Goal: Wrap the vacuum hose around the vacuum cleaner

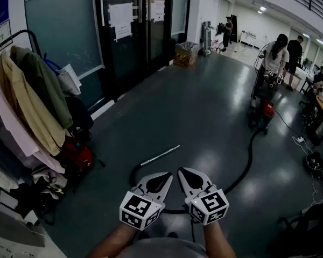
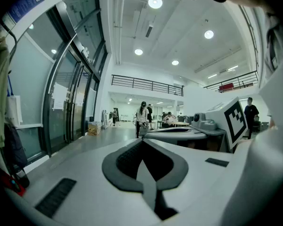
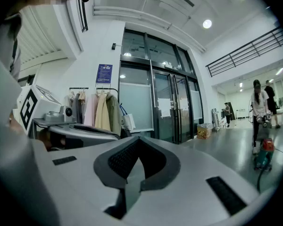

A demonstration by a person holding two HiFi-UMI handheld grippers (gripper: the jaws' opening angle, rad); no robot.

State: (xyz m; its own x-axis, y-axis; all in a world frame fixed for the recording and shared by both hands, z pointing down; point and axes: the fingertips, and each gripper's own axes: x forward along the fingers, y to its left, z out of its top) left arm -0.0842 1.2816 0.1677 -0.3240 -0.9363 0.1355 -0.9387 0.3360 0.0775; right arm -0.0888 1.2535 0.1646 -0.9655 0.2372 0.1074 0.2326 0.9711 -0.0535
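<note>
Head view: hose (image 1: pixel 251 156) below shut jaws

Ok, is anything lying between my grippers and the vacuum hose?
Nothing visible. The hose loops over the floor just beyond the shut left gripper and right gripper, running on to the vacuum cleaner.

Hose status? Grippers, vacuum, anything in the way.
Left gripper and right gripper shut, empty. Hose loose across floor, running to vacuum ahead. Person standing just beyond vacuum.
</note>
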